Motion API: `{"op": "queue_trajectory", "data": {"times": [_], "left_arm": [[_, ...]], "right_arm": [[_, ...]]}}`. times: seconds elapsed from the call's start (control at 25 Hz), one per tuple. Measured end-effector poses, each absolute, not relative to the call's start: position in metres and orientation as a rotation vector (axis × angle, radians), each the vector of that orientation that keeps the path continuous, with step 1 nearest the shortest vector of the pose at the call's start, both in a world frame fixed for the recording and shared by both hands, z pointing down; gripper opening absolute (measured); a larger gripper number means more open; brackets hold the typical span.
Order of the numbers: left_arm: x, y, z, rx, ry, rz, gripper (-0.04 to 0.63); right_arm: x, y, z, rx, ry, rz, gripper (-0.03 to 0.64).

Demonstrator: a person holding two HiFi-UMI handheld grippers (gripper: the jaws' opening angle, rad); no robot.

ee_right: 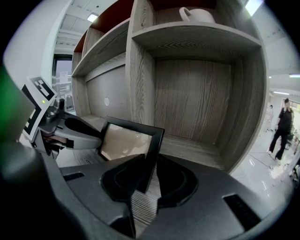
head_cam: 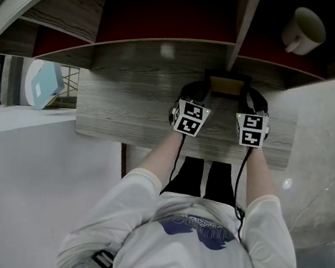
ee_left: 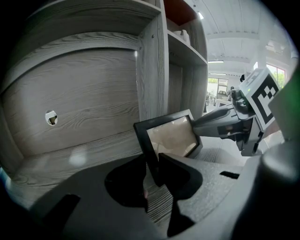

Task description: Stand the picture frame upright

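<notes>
Desk: Where is the frame at this moment?

Me: I have the picture frame over the grey wooden shelf board, just in front of the upright divider that splits the two compartments. It is raised at a tilt with its face toward my grippers, not lying flat. Its bottom edge is hidden behind my jaws, so I can't say whether it touches the board.

Desk: And your grip?

Me: My left gripper is clamped on the frame's left border and my right gripper on its right border, so each black edge sits pinched between the pads. In either gripper view I see the other gripper's finger reaching in at the far side of the frame.

Desk: What stands in the way?

Me: The divider is close behind the frame, with the back panel of the left compartment beyond it, and that panel has a small round hole. The next shelf runs above both compartments. A white mug sits on it, right of the divider and well apart from the frame.

Desk: Anything off the shelf?

Me: A round white thing with a pale blue patch sits beside the board's left end. In the right gripper view, far off to the right, a person in dark clothes stands on a glossy floor.
</notes>
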State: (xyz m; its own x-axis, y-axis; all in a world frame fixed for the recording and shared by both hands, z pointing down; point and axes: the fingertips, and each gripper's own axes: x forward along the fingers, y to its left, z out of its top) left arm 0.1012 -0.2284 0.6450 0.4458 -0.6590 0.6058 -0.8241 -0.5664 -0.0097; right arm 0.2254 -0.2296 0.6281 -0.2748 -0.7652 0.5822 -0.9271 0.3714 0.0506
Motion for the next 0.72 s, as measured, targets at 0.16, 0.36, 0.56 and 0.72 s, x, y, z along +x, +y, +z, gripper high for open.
{"op": "queue_trajectory", "data": {"times": [0.16, 0.36, 0.56, 0.72], "left_arm": [[0.099, -0.234, 0.643, 2.417, -1.295, 0.824, 0.086], [0.096, -0.243, 0.639, 2.432, -1.317, 0.847, 0.069], [0.093, -0.247, 0.638, 2.425, -1.332, 0.848, 0.046], [0.093, -0.248, 0.639, 2.421, -1.333, 0.841, 0.046]], "right_arm": [[0.224, -0.231, 0.624, 1.472, -2.132, 0.398, 0.067], [0.223, -0.237, 0.619, 1.473, -2.136, 0.372, 0.060], [0.223, -0.239, 0.617, 1.470, -2.133, 0.361, 0.052], [0.223, -0.240, 0.618, 1.473, -2.137, 0.364, 0.049]]}}
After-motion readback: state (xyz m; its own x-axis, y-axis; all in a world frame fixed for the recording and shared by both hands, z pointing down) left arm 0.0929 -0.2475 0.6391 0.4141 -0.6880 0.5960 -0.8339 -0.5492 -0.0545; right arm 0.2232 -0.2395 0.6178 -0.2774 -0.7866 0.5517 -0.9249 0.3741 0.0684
